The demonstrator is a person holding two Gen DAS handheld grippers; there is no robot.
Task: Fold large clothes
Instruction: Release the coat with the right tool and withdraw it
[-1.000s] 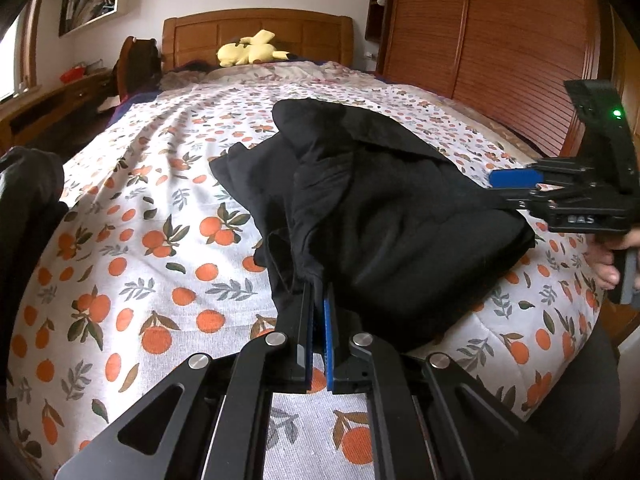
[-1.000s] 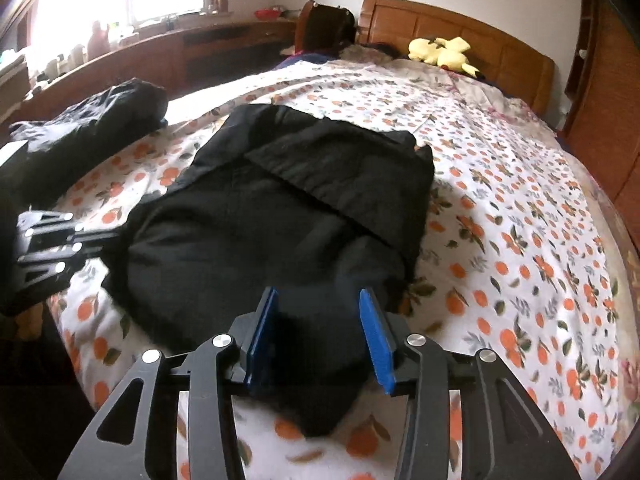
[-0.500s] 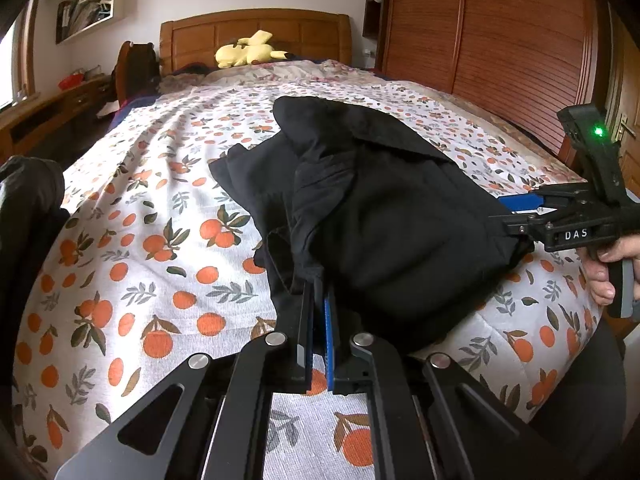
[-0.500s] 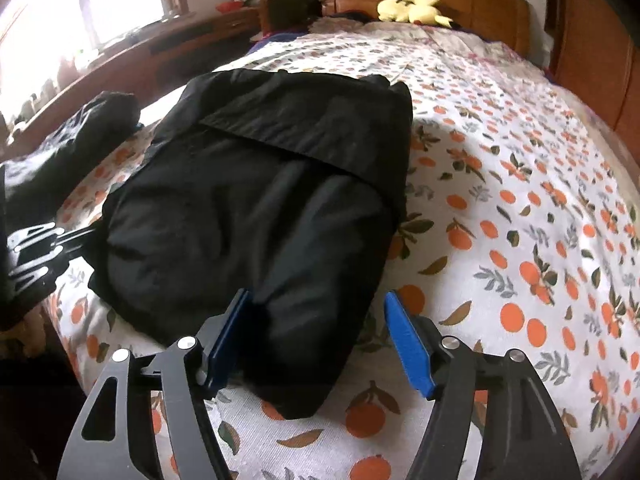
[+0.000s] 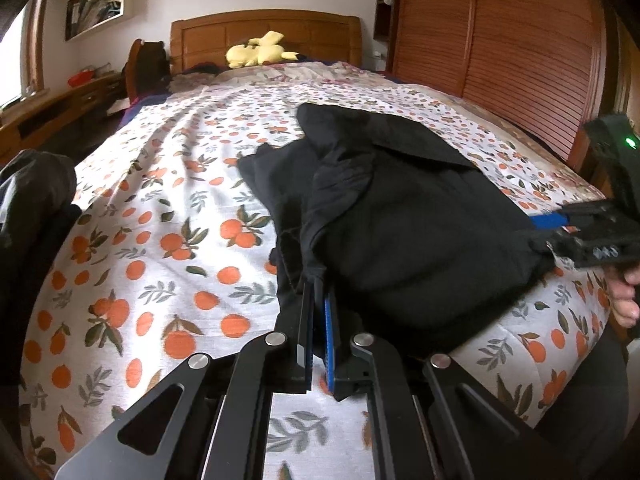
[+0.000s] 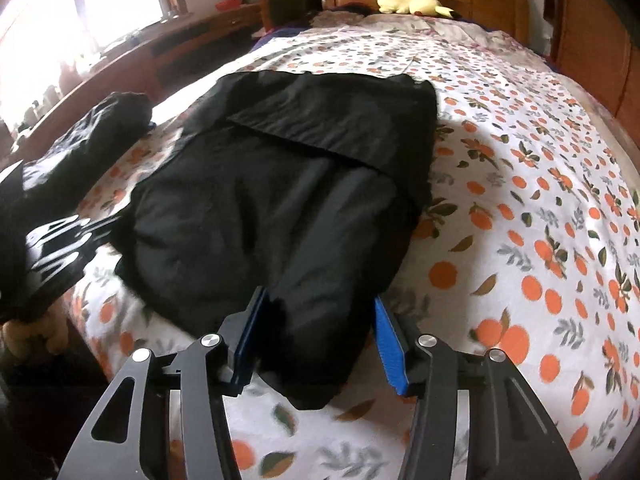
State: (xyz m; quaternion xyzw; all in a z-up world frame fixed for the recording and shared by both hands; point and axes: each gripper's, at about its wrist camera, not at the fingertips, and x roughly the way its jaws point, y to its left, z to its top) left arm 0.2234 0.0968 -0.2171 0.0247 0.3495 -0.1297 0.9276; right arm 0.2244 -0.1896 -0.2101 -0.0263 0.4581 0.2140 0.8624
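Most folds look done: black garment [image 6: 280, 208] lies compact on bed [image 6: 540, 200]. L gripper [image 5: 318, 312] clamped on its hem, R gripper [image 6: 316, 340] apart, straddling near end; prob. one last fold left.

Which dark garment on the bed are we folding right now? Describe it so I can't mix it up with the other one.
On the bed's orange-print sheet, look near the foot, in the middle: the black garment lies spread flat with a flap folded over its far end. The left gripper pinches its edge and the open right gripper straddles its near end. The other dark clothing is a rumpled bundle by the window-side edge.
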